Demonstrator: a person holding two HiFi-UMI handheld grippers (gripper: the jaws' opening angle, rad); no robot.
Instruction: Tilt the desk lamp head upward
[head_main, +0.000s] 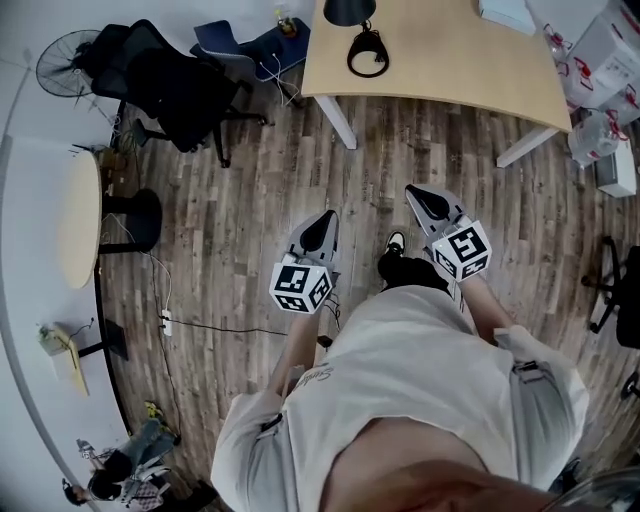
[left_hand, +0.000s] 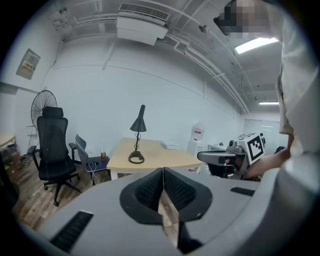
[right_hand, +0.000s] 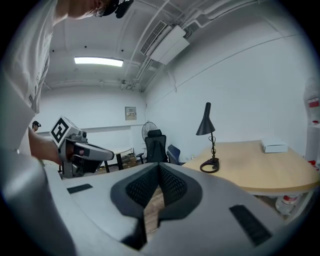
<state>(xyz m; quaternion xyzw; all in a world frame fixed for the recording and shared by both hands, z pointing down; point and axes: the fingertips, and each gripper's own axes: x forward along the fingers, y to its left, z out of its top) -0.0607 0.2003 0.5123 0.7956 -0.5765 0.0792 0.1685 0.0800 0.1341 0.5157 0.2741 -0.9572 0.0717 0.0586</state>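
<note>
black lamp on tan desk; plank floor

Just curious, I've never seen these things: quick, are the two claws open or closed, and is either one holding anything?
Left claw: closed, holding nothing.
Right claw: closed, holding nothing.

Readable words: none in any view
Shirt print: cursive script on the person's white shirt, well below the desk; too blurred to read
Cartons: red print, just right of the desk; too small to read
Wall notice: high on the wall, left of the desk; illegible
Water dispenser label: red, behind the desk's right end; illegible
Left marker cube, right marker cube: black-and-white square codes, no letters
</note>
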